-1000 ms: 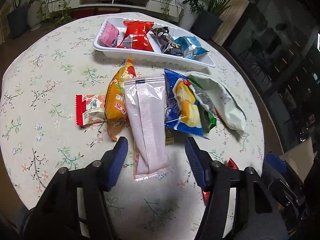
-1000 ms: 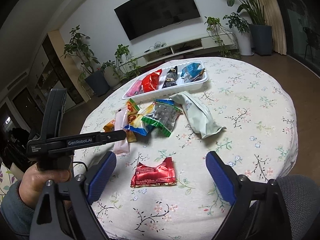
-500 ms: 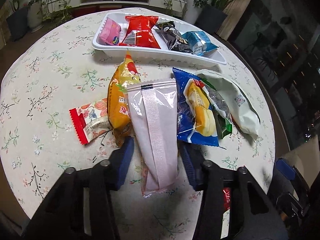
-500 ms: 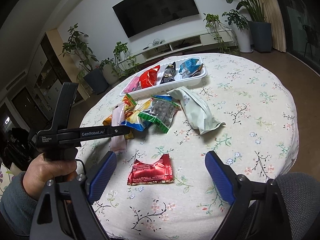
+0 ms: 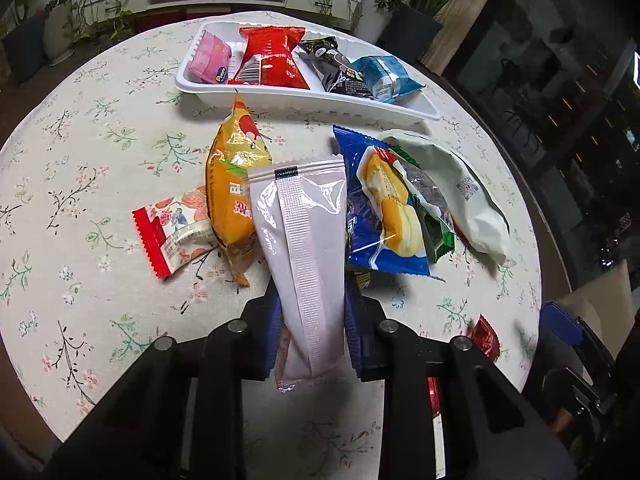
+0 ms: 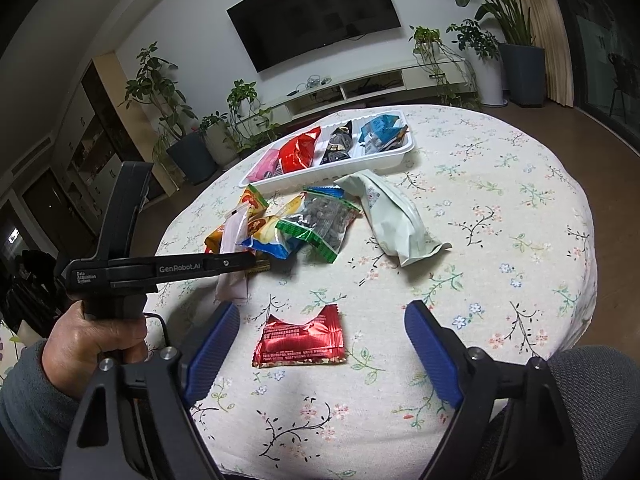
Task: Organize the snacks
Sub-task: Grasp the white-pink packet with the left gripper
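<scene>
The left gripper (image 5: 310,320), its jaws just closing, now pinches the pale pink packet (image 5: 304,248) at lower centre, a pickup underway, so next comes lifting it to the white tray (image 5: 304,98) at the top, while the right gripper (image 6: 320,344) hangs spread.

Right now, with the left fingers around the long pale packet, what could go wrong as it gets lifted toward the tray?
1. The left gripper has just been closing on the near end of the pale pink packet; held so far back, it may sag or slip.
2. Its far end overlaps the orange packet and blue packet, so lifting could drag them.
3. The white tray already looks crowded.
</scene>
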Demonstrator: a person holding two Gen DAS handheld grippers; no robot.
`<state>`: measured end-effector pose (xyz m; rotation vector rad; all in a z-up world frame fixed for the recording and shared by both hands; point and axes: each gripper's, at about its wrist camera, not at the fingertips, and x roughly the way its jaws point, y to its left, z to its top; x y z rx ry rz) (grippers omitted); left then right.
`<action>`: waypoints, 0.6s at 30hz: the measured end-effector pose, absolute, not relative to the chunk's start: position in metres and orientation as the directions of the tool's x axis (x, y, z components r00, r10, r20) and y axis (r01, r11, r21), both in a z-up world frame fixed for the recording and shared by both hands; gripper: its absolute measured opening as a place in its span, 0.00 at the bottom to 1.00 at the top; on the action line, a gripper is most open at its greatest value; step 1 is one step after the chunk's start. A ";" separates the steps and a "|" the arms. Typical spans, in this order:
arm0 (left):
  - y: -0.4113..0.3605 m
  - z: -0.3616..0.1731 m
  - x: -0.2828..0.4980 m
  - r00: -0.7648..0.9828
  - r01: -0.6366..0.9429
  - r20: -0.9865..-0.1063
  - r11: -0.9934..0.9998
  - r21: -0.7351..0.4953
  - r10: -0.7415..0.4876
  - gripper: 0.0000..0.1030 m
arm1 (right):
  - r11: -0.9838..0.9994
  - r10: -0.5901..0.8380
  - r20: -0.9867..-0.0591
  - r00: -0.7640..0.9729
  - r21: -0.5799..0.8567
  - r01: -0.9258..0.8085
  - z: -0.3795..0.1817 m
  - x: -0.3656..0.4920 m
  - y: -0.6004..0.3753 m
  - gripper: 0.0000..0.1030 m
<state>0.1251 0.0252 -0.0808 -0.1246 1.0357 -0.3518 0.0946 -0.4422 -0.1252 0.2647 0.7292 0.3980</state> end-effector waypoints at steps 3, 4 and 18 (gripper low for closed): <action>0.030 -0.079 0.118 0.451 0.236 -0.819 0.933 -0.273 -0.354 0.24 | 0.888 0.453 -0.598 0.661 0.367 -0.277 -0.126 0.096 -0.439 0.85; 0.031 -0.078 0.115 0.444 0.242 -0.820 0.930 -0.277 -0.360 0.24 | 0.885 0.461 -0.600 0.653 0.364 -0.290 -0.126 0.097 -0.437 0.85; 0.044 -0.073 0.065 0.393 0.280 -0.811 0.896 -0.343 -0.433 0.24 | 0.615 0.517 -0.760 0.395 0.008 -0.789 -0.110 0.105 -0.395 0.77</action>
